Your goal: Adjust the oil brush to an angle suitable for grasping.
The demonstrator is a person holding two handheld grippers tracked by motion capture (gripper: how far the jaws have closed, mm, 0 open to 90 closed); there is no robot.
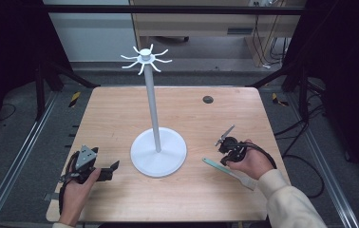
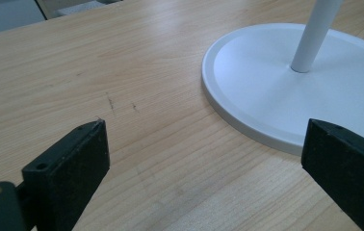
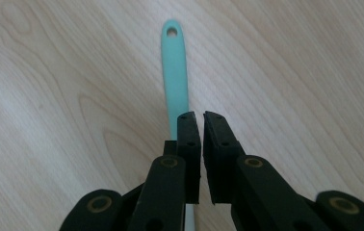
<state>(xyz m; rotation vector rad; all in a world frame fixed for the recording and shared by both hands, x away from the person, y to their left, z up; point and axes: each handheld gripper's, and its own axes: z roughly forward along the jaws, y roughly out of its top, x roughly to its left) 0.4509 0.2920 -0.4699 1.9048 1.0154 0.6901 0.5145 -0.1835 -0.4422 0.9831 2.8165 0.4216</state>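
Turquoise spatula (image 3: 175, 72) lies flat on the wooden table (image 1: 120, 118), its handle end with the hanging hole pointing away from our right gripper (image 3: 202, 118). We hold that gripper just above the handle, its jaws nearly together with only a thin slit between them and nothing gripped. Our left gripper (image 2: 201, 144) rests low over the table with jaws wide apart and empty, just beside the round base of the white hook stand (image 2: 286, 82)
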